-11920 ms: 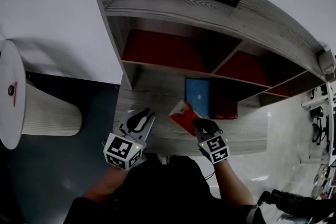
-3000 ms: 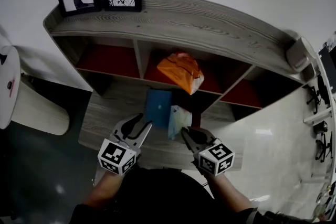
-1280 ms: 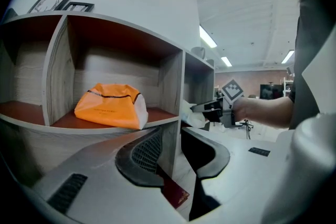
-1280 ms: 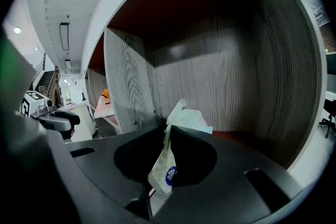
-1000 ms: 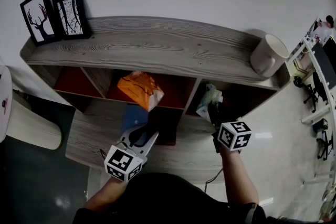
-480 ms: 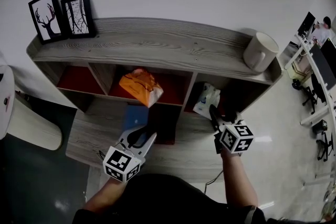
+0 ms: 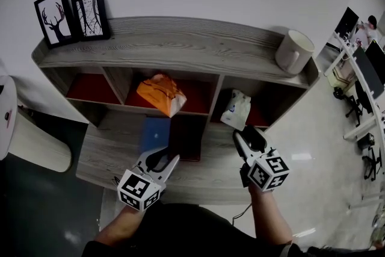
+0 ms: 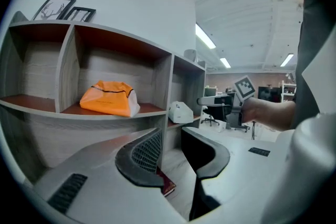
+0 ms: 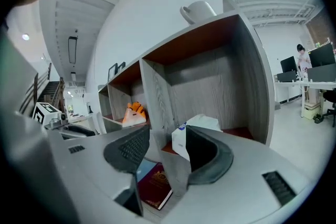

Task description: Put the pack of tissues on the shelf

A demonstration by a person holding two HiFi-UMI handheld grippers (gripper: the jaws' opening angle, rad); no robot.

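- My right gripper (image 7: 245,140) points nearly level at the right-hand compartment of the shelf (image 7: 180,48). My forearm runs straight up from the lower edge of the head view to its marker cube (image 7: 267,171).
- The right jaws have just been opening and now stand well apart. Nothing sits between the pads, and I hold nothing on this side (image 9: 168,136).
- The pack of tissues (image 7: 236,109) rests on the red floor of that right-hand compartment, near its front edge. It is just ahead of my right fingertips and clear of them. The right gripper view shows its white top (image 9: 202,122) beyond the right-hand jaw.
- My left gripper (image 7: 163,158) is held low over the lower board and tilted slightly downward. My left forearm enters from the bottom left, behind its marker cube (image 7: 139,189).
- The left jaws are parted with an empty gap between them (image 8: 171,136).
- The left gripper aims toward a blue book (image 7: 154,134) and a dark red book (image 7: 186,138), which lie side by side on the lower board.
- An orange bag (image 7: 159,95) occupies the middle compartment.
- A mug (image 7: 293,51) stands at the right end of the top board, and two framed pictures (image 7: 72,14) stand at its left end.
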